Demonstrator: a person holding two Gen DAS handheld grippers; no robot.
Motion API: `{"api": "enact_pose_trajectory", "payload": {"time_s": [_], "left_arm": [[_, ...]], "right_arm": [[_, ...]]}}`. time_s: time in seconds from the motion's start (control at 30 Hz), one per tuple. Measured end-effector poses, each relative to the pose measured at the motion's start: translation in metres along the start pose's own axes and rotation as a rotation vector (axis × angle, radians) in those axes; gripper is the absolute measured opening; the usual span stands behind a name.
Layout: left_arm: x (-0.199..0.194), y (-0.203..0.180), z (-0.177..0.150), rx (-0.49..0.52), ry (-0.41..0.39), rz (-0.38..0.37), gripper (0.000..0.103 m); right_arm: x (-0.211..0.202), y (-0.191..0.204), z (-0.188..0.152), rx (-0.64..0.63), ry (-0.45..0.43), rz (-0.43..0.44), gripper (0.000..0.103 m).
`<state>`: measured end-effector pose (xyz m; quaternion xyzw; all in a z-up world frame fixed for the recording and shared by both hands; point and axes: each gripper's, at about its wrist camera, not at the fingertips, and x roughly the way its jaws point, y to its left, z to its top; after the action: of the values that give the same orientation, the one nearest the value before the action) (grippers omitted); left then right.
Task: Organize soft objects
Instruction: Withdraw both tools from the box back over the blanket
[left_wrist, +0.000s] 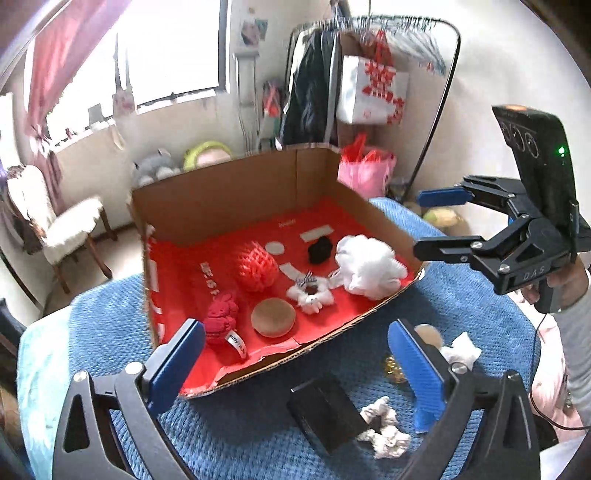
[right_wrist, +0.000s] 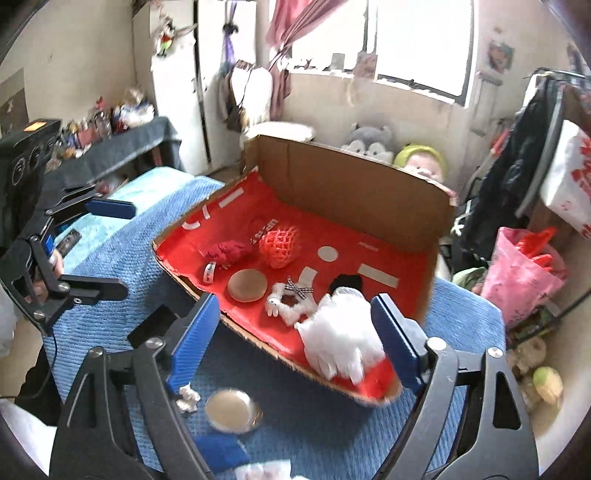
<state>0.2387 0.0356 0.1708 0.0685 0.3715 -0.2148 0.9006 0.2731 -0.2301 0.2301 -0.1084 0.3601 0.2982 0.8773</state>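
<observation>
So your box (left_wrist: 236, 192) already holds the white pouf (left_wrist: 369, 271), red net ball (left_wrist: 256, 266), dark red knot (left_wrist: 221, 321) and white scrunchie (left_wrist: 310, 293). Left claw (left_wrist: 295, 369) and right claw (right_wrist: 295, 332) are spread, empty. What looks like another scrunchie (left_wrist: 384, 428) waits on the blue surface (left_wrist: 258, 435).

Crumpled white fabric scrap (right_wrist: 264, 470) below right gripper's fingers: cut off by frame edge. White fluffy scrunchie (left_wrist: 386, 430) partly hidden behind left gripper's blue finger (left_wrist: 419, 373), blurry.

blue-covered table (left_wrist: 110, 332), cardboard box (left_wrist: 236, 192), white scrunchie (left_wrist: 384, 428)
</observation>
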Motion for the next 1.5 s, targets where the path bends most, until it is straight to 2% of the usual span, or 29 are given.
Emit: {"api": "enact_pose_trajectory", "payload": {"time_s": [0.13, 0.3, 0.37, 0.43, 0.53, 0.6, 0.73, 0.8, 0.9, 1.13, 1.3, 1.5], "left_arm": [[-0.038, -0.013, -0.014, -0.013, -0.082, 0.047, 0.103], [-0.072, -0.029, -0.036, -0.051, -0.159, 0.069, 0.103], [-0.085, -0.035, -0.047, -0.072, -0.193, 0.076, 0.103], [-0.097, -0.041, -0.059, -0.09, -0.223, 0.061, 0.103], [-0.113, -0.051, -0.078, -0.114, -0.275, 0.057, 0.103], [-0.119, -0.058, -0.089, -0.127, -0.298, 0.05, 0.103], [-0.131, -0.079, -0.116, -0.138, -0.358, 0.087, 0.103], [-0.131, -0.088, -0.127, -0.149, -0.373, 0.087, 0.103], [-0.13, -0.098, -0.144, -0.167, -0.39, 0.112, 0.103], [-0.12, -0.115, -0.178, -0.186, -0.45, 0.239, 0.103], [-0.1, -0.12, -0.196, -0.2, -0.43, 0.239, 0.103], [-0.07, -0.122, -0.208, -0.218, -0.346, 0.201, 0.103]], "right_arm": [[-0.037, 0.005, -0.018, 0.033, -0.057, -0.035, 0.088], [-0.082, 0.02, -0.048, 0.079, -0.114, -0.081, 0.089], [-0.098, 0.028, -0.059, 0.094, -0.147, -0.081, 0.091], [-0.112, 0.035, -0.073, 0.12, -0.174, -0.073, 0.098], [-0.132, 0.046, -0.093, 0.147, -0.214, -0.062, 0.098], [-0.141, 0.054, -0.105, 0.159, -0.231, -0.098, 0.098], [-0.153, 0.073, -0.13, 0.162, -0.275, -0.187, 0.098], [-0.156, 0.086, -0.145, 0.158, -0.299, -0.257, 0.098], [-0.152, 0.098, -0.163, 0.161, -0.313, -0.318, 0.101], [-0.127, 0.119, -0.199, 0.202, -0.34, -0.354, 0.101], [-0.106, 0.124, -0.216, 0.219, -0.312, -0.366, 0.101], [-0.079, 0.122, -0.232, 0.247, -0.239, -0.356, 0.101]]}}
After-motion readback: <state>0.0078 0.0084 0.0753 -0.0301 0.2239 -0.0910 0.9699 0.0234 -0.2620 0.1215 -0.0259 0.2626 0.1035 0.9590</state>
